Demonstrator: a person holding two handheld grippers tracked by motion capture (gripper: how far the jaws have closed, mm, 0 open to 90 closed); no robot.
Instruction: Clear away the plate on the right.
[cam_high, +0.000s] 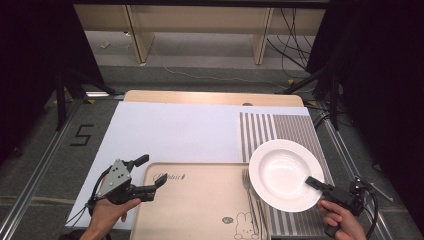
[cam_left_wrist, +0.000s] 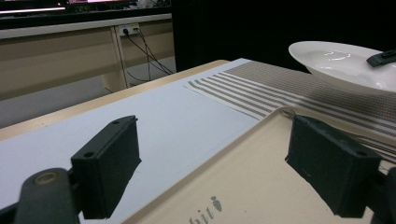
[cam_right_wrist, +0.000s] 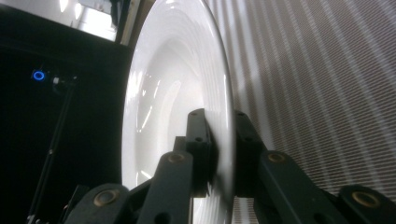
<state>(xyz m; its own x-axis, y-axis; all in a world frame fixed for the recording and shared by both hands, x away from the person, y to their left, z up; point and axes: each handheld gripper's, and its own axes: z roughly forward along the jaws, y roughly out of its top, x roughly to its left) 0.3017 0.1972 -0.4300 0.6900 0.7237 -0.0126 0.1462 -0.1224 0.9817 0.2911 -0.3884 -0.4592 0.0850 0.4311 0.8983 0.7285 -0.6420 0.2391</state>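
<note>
While our right gripper (cam_right_wrist: 219, 154) clamps the white plate's (cam_high: 280, 170) rim above the striped mat (cam_high: 290, 127), our left gripper (cam_high: 150, 177) hangs released over the tray's (cam_high: 200, 210) left edge.

The plate (cam_high: 280, 170) looks glossy white ceramic, the fork (cam_high: 248, 192) shiny metal, the tray (cam_high: 195, 205) matt beige plastic, the striped mat (cam_high: 280, 127) woven cloth.

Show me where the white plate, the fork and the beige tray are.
white plate (cam_high: 280, 172): high view, middle of its bowl.
fork (cam_high: 248, 192): high view, on its handle.
beige tray (cam_high: 195, 200): high view, bare middle of its surface.
</note>
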